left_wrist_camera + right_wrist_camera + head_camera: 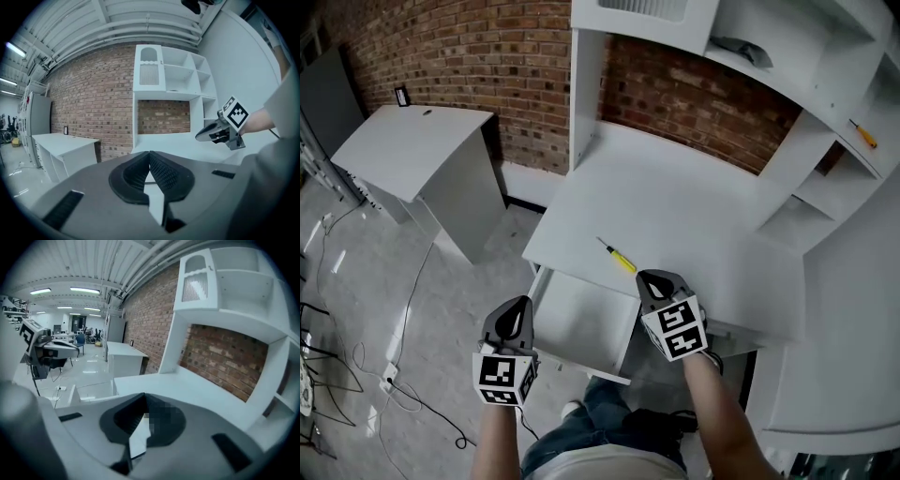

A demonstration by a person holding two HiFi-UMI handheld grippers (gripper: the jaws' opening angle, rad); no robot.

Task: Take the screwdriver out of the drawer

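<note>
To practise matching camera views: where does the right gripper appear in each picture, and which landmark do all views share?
Head view: right gripper low centre, just below the yellow screwdriver on the desk.
Left gripper view: the gripper right of centre, before the white shelving.
Right gripper view: the gripper bottom centre, jaws shut, nothing between them.
Shared landmark: the brick wall.

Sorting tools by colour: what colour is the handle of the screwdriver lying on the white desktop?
Yellow; the slim metal-shafted screwdriver shows best in the head view.

Side by side, left gripper (518, 317) and right gripper (660, 283) — jaws together, both empty.
</note>
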